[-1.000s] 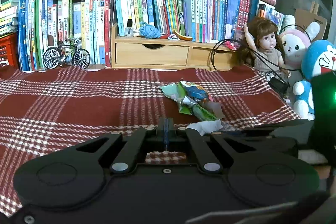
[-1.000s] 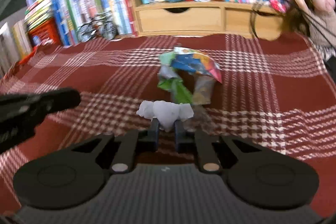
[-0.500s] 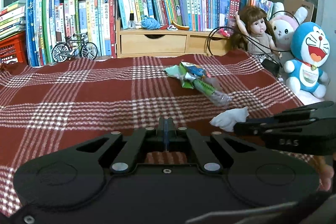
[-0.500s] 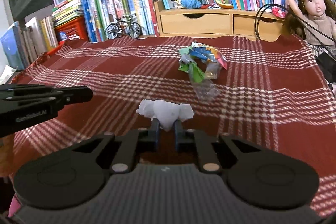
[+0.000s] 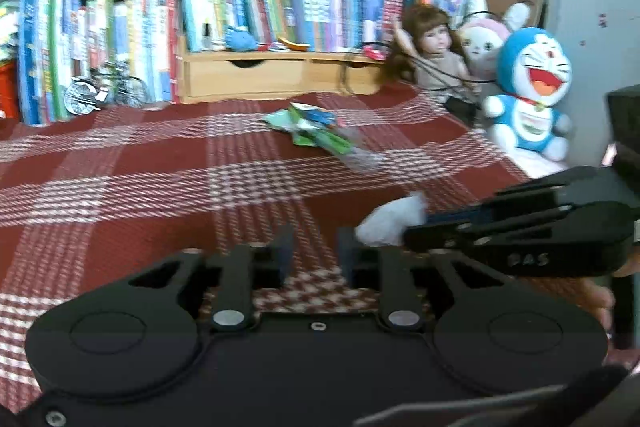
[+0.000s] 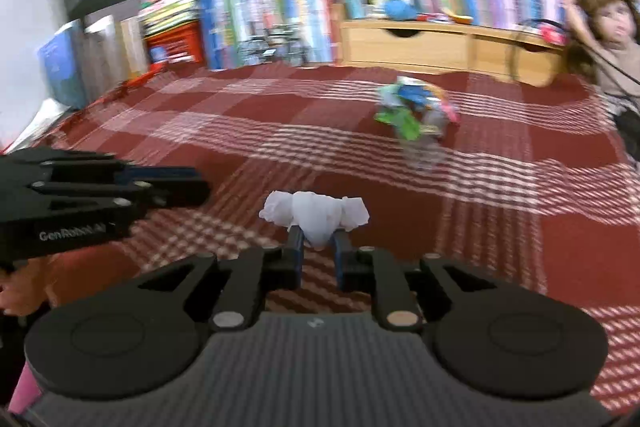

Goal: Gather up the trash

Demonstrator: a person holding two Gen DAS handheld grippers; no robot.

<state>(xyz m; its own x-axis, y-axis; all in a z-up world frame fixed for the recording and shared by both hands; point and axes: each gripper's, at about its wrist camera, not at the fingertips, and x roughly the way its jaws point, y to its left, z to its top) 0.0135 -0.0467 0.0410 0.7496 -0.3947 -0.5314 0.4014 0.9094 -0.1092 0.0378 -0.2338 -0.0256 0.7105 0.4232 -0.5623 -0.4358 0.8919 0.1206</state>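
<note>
The desk (image 5: 120, 187), under its red-and-white plaid cloth, runs back to a long row of books (image 5: 248, 7) above a wooden drawer unit (image 5: 248, 77), with a doll (image 5: 434, 55) and a blue cat plush (image 5: 532, 95) at the right edge. Mid-desk lies a heap of coloured wrappers (image 5: 316, 129), not yet gathered.

The left tongs (image 5: 314, 259), pressed together half a second ago, now stand parted with nothing between them, only cloth showing in the gap. The right tongs (image 6: 318, 259) remain clamped on a crumpled white tissue (image 6: 314, 213), held clear of the cloth and now just beside the left tongs' right finger (image 5: 346, 259), nearer than it was.

Opening beside the held tissue suggests a hand-over, or readiness for the wrappers; one piece of trash is secured, the heap remains.
</note>
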